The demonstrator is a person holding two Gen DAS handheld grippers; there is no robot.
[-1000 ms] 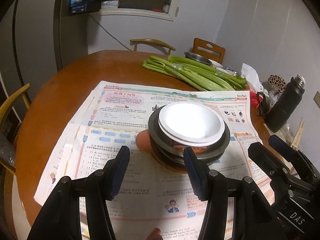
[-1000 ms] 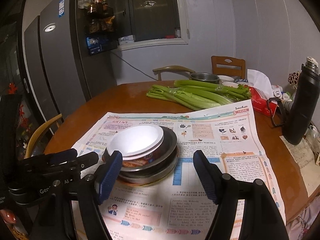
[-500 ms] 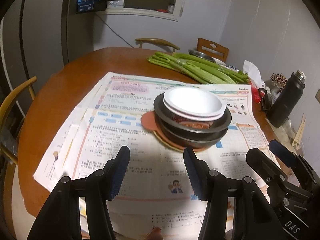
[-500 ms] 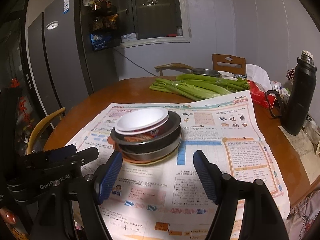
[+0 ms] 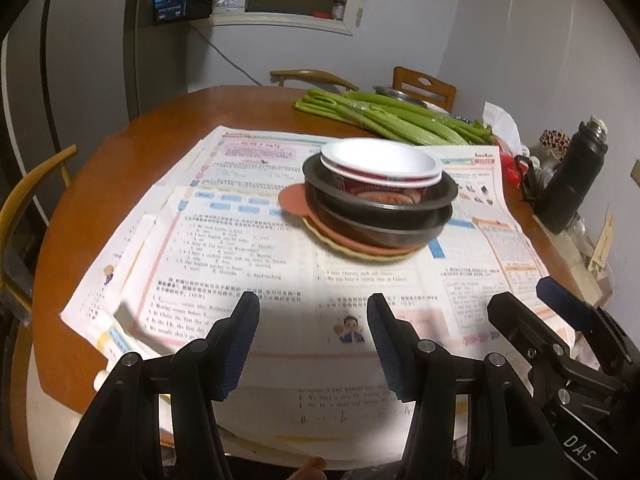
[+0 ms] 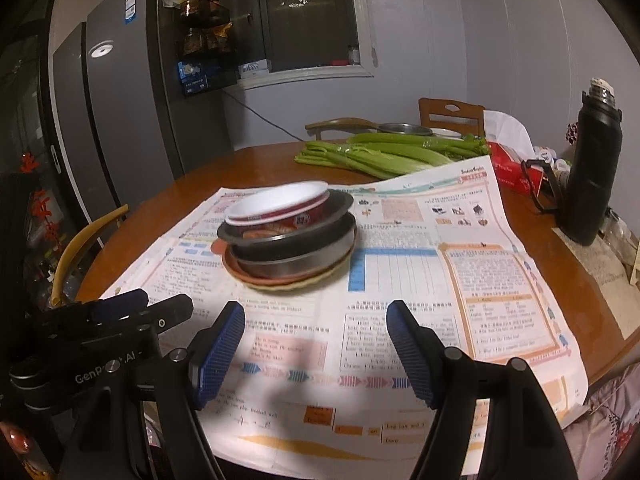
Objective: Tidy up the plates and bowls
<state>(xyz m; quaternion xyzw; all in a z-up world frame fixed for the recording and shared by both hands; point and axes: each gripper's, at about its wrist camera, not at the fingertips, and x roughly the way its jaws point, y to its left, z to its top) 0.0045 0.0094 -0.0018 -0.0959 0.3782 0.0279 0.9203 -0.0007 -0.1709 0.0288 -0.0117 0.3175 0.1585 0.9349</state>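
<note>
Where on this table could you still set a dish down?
Free: newspaper right of the stacked bowls up to the black flask, the sheet nearest both grippers, and bare wood on the fridge side. Crowded: far edge, with celery and clutter by the flask.

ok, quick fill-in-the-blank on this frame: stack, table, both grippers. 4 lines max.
1. The white bowl sits at the ____ of the stack of dishes.
2. The stack stands on sheets of ____ spread over the round table.
3. Beyond the stack lies a bunch of green ____.
4. The left gripper and right gripper both hold ____.

Missing words: top; newspaper; celery; nothing
</note>
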